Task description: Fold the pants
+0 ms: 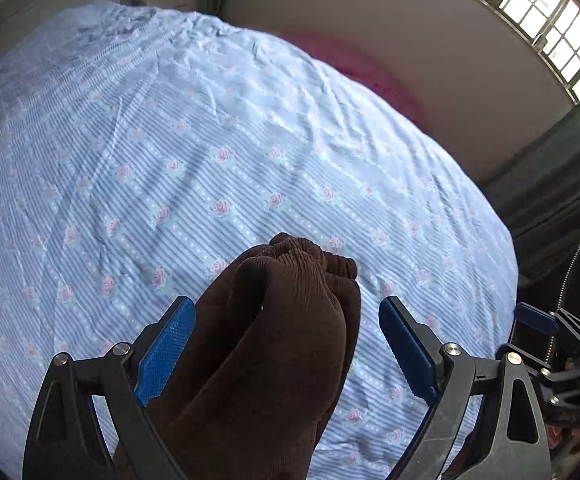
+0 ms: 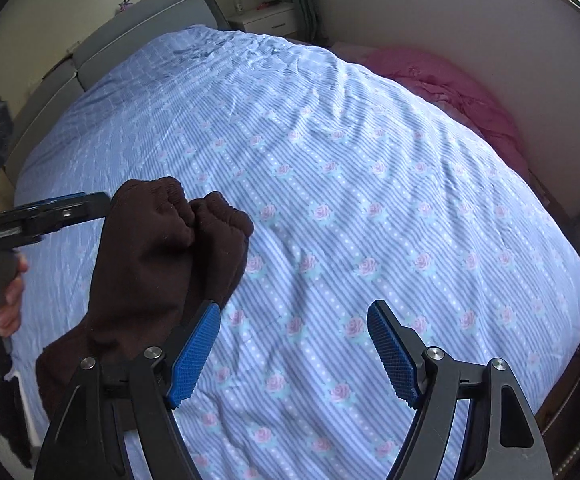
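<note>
Fingers (image 2: 193,354) spread above rose-print bedsheet (image 2: 370,160), pink blanket (image 2: 450,80) beyond.

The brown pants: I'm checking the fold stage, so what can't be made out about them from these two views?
- Left wrist view: the lower part of the brown pants runs off the bottom edge, behind the left gripper.
- Right wrist view: the right gripper frame covers their near end, and the part left of it hangs in shadow.
- Either view: fold count and full length; the fabric is bunched over the bedsheet.
</note>
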